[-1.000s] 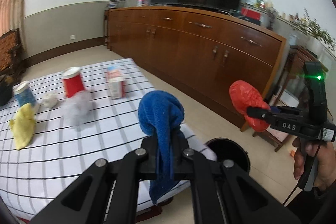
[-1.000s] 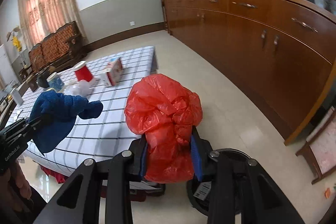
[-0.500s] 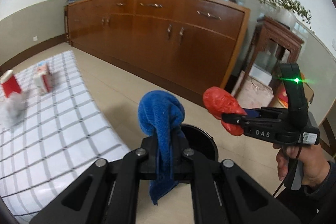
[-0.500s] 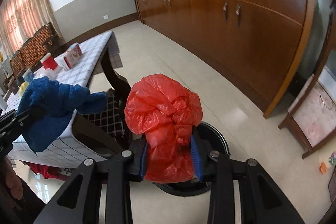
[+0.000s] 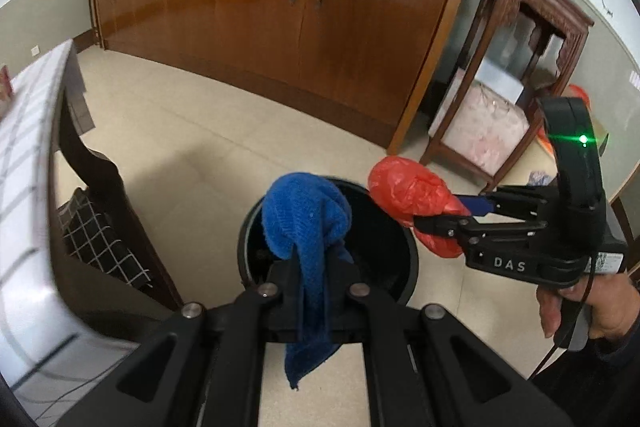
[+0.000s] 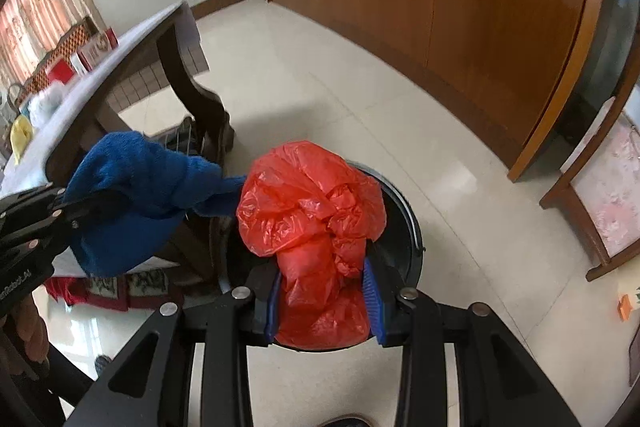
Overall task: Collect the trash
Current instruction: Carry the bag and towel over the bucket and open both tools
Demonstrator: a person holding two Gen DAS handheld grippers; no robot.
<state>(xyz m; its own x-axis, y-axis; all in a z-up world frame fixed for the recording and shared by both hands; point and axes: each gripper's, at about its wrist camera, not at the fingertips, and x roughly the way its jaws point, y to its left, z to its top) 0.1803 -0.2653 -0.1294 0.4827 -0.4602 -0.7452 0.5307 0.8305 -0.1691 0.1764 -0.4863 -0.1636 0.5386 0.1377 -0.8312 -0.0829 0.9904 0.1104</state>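
The left gripper [image 5: 316, 291] has its jaws pinched tight on a crumpled blue terry cloth [image 5: 308, 223], which bulges above the fingers and hangs below them. The right gripper [image 6: 324, 303] clamps a bunched red plastic bag [image 6: 316, 219] between its blue pads [image 6: 370, 297]. Both loads are now held over the round black waste bin [image 5: 408, 267] standing on the beige tiled floor [image 5: 192, 131]. A second ago both grippers faced the table with the checked white cloth [image 5: 24, 163]; since then they have swung away and lowered, so the table lies at the left edge and the bin fills the centre. The grips are unchanged. The long wooden sideboard [image 5: 304, 19] stands behind.
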